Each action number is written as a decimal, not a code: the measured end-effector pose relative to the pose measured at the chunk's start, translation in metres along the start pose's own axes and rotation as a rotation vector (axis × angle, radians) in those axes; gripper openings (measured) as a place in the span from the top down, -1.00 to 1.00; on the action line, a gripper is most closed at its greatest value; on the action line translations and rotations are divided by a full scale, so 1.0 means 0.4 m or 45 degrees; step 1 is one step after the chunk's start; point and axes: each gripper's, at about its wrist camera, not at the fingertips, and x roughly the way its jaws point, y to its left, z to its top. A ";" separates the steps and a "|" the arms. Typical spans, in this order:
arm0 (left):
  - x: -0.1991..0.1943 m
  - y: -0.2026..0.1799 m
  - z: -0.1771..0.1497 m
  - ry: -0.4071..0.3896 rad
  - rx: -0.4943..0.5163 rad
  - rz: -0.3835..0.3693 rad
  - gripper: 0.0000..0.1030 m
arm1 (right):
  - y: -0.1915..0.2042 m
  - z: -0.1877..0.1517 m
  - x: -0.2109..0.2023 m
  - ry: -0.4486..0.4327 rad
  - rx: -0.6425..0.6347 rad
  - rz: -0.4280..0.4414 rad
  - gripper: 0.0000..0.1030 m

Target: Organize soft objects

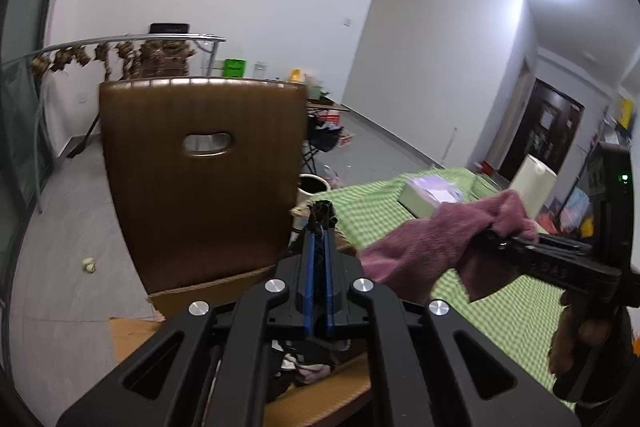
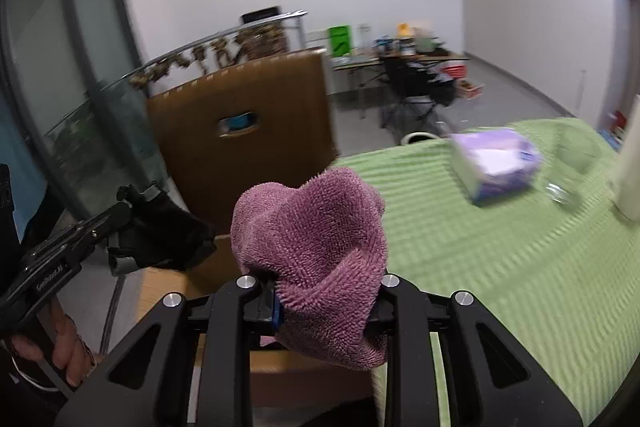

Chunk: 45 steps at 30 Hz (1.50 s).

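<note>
A purple terry towel (image 2: 316,259) is bunched between the fingers of my right gripper (image 2: 324,307), which is shut on it and hidden by it. From the left wrist view the same towel (image 1: 432,247) hangs from the right gripper (image 1: 494,237) over the green table edge. My left gripper (image 1: 322,211) is shut, with a dark cloth pinched at its tips. In the right wrist view that black cloth (image 2: 168,231) hangs from the left gripper (image 2: 128,211). Under both grippers stands an open cardboard box (image 1: 320,403) holding crumpled clothes (image 1: 304,367).
A brown chair back (image 1: 200,187) stands right behind the box. The table's green checked cloth (image 2: 500,267) carries a purple tissue box (image 2: 496,167), a glass (image 2: 564,191) and a white cylinder (image 1: 536,183). A drying rack (image 1: 120,43) and cluttered tables stand farther back.
</note>
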 end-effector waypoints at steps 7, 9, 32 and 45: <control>0.065 0.034 -0.003 0.063 -0.009 0.071 0.97 | 0.083 0.038 0.078 0.071 -0.094 0.031 0.51; 0.098 0.050 -0.019 0.115 -0.023 0.080 0.97 | 0.090 0.040 0.102 0.108 -0.116 0.008 0.51; 0.437 0.153 -0.281 0.689 -0.217 0.086 0.29 | 0.164 -0.138 0.499 0.683 -0.479 -0.165 -0.22; 0.370 0.185 -0.213 0.585 -0.208 0.177 0.02 | 0.135 -0.059 0.464 0.618 -0.392 -0.126 -0.32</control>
